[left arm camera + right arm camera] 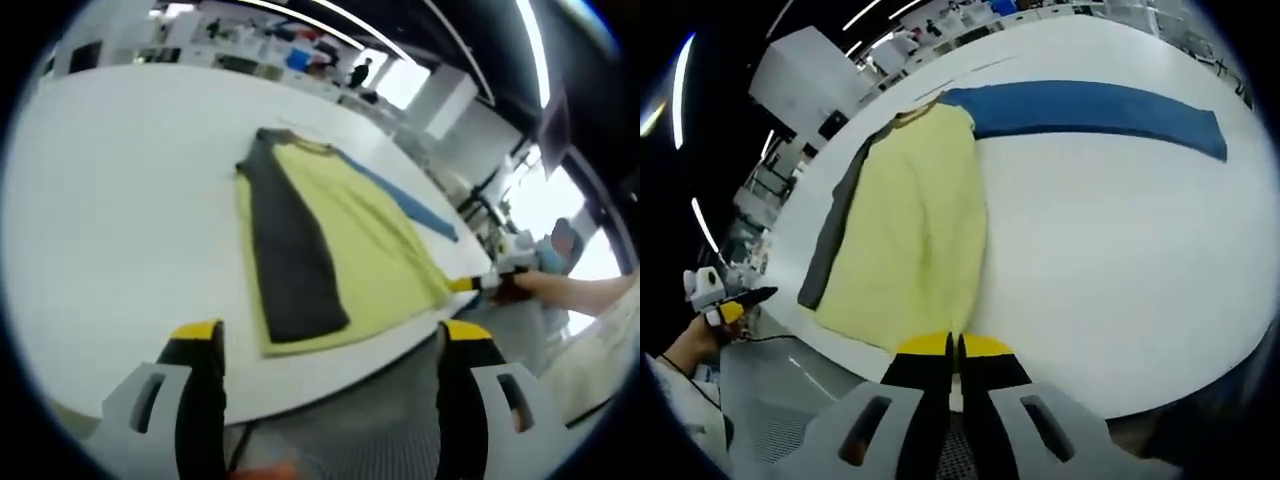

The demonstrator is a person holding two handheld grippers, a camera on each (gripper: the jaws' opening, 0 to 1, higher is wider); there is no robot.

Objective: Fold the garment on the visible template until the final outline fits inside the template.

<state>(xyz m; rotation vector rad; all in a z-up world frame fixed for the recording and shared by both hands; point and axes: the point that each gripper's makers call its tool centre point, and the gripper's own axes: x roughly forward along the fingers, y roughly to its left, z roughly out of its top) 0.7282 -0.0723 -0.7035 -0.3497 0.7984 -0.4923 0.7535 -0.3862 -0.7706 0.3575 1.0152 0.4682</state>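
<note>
My left gripper (330,345) hangs with its jaws spread wide and nothing between them, the yellow tips level with the near edge of the white table (110,220); below and between the jaws I see grey floor; just ahead of the jaws lies the garment (330,250), a yellow shirt spread flat on the table, its hem toward me and its collar at the far end; a dark grey sleeve (290,250) is folded over the body and runs down its left part from collar to hem; on the far right side a blue sleeve (410,200) stretches out flat over the table, away from the body; at the right hem corner, to the right of my left jaws, my other gripper reaches in with a hand behind it.

My right gripper (952,345) has its jaws pressed together on the near edge of the garment (920,230), right at the table rim; from the jaws the yellow cloth runs away from me, the grey sleeve (835,230) along its left side, the blue sleeve (1090,110) lying far ahead and to the right on bare table (1120,260); low to the left of these jaws the left gripper shows, held in a hand, off the table.

Beyond the table in both views are desks and ceiling lights; I can see no container on the table.
</note>
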